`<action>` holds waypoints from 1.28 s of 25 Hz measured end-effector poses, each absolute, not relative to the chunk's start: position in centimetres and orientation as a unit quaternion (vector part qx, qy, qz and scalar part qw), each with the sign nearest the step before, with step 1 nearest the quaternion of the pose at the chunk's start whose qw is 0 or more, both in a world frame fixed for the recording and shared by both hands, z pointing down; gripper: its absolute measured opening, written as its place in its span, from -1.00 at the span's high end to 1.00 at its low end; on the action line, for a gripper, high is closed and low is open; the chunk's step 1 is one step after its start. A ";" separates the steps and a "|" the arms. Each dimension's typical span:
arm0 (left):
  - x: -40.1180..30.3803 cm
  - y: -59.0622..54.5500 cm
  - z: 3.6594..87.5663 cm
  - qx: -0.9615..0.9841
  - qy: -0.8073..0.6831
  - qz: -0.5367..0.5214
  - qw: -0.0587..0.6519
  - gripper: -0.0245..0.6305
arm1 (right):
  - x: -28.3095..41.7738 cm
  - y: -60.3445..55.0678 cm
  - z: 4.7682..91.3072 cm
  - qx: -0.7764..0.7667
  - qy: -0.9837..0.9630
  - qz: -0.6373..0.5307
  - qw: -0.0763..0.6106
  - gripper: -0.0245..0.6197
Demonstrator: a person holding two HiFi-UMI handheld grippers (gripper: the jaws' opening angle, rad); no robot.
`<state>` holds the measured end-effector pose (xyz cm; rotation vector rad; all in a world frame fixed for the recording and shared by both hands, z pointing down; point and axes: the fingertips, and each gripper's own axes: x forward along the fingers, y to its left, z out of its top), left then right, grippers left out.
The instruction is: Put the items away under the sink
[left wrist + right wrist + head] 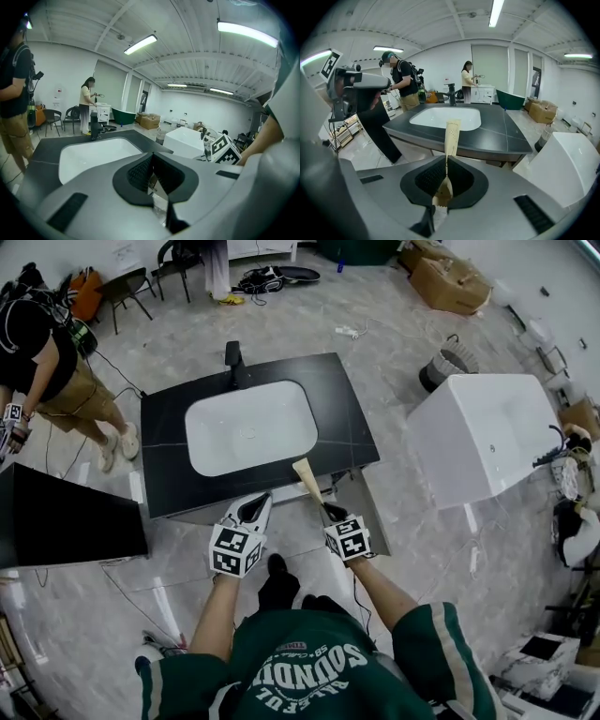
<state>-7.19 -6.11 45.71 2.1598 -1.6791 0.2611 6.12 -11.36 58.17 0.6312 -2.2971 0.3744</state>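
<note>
Right gripper view first: the right gripper (447, 159) has its jaws pinched down on a thin cream paper packet (452, 136). It's clamped near its lower end, and the rest sticks up and out past the tips, over the front edge of the black countertop (497, 133). So the task's item is in that gripper, up in the air, not stowed anywhere yet.

The left gripper (151, 157) has its jaws together too. Nothing pokes out beyond them, so it looks empty, though a sliver of something thin in the gap can't be ruled out.

From the head view, the person stands right at the front of the vanity with both grippers held out side by side. The white sink (248, 432) is just ahead and the faucet (232, 357) is at the far edge. A white tub (487, 437) sits off to the right, well apart.

Step-wise, this reads as bringing the packet to the vanity, with the actual putting-away not done. The space under the sink isn't really visible from up here. The next move probably calls for getting low, using the free left gripper on any door, and sliding the floppy packet in without bending it.
</note>
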 end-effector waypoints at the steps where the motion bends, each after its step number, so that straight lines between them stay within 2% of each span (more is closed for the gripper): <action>1: -7.0 -5.3 46.1 0.766 -0.604 0.094 0.199 0.89 | 6.6 -10.7 58.6 0.243 -0.890 0.144 0.359 0.78; 8: -4.9 0.1 48.5 0.745 -0.628 0.090 0.208 0.89 | 9.7 -4.8 60.9 0.215 -0.892 0.138 0.374 0.78; 15: -3.9 4.7 53.3 0.724 -0.647 0.095 0.219 0.89 | 11.4 1.4 67.9 0.182 -0.882 0.161 0.404 0.78; 26: -6.6 4.5 69.9 0.726 -0.649 0.110 0.200 0.89 | 7.5 -1.8 83.2 0.215 -0.878 0.178 0.388 0.78; 32: -8.2 2.1 80.6 0.725 -0.655 0.104 0.186 0.89 | 4.3 -7.0 94.6 0.234 -0.877 0.178 0.381 0.78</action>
